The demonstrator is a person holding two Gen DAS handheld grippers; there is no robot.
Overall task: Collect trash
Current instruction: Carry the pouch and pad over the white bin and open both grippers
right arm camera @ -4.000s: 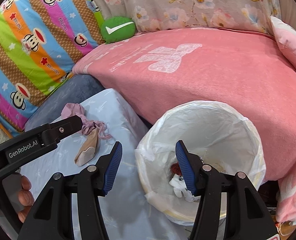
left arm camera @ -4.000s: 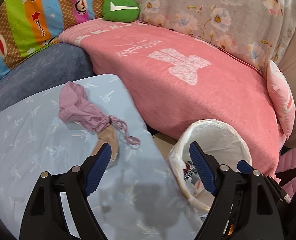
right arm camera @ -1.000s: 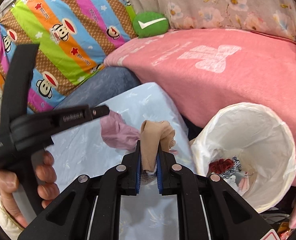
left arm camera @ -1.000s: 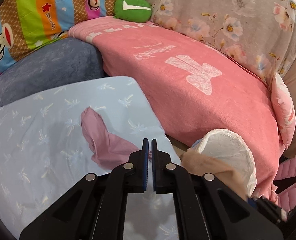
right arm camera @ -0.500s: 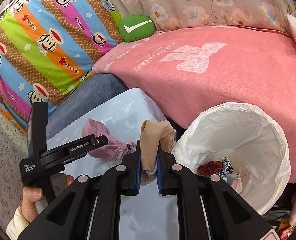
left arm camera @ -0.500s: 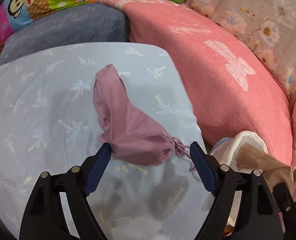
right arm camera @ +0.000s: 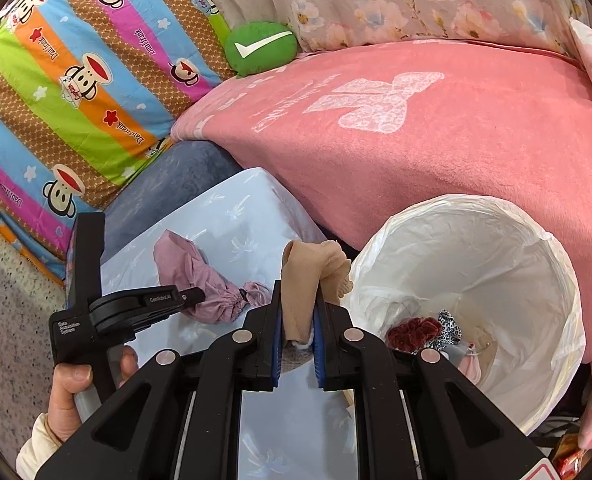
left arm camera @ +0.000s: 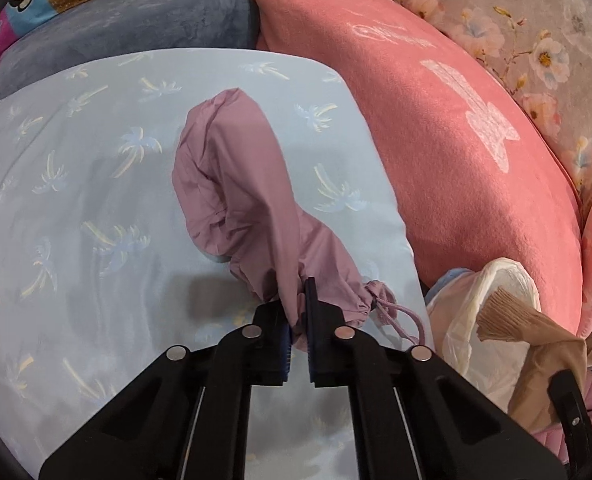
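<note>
A mauve drawstring bag (left arm camera: 236, 184) lies on the pale blue palm-print cloth (left arm camera: 76, 200). My left gripper (left arm camera: 298, 308) is closing on the bag's gathered end, and the fabric is pinched between the pads, with the cord loop trailing to the right. In the right wrist view the same bag (right arm camera: 188, 268) lies under the left gripper (right arm camera: 196, 294). My right gripper (right arm camera: 298, 300) is shut on a beige stocking (right arm camera: 308, 264), held just left of the white-lined bin (right arm camera: 476, 248). Red and patterned scraps lie in the bin's bottom.
A pink blanket (left arm camera: 456, 120) covers the sofa behind the bin. A grey-blue cushion (left arm camera: 136, 16) and a striped monkey-print cover (right arm camera: 76, 80) lie to the left. A green pillow (right arm camera: 260, 48) sits at the back. A person's hand (right arm camera: 68, 384) grips the left handle.
The left gripper dropped toward the mauve bag, opened wide around its gathered end, then shut on it. The right gripper kept its hold on the stocking and shifted toward the bin.
</note>
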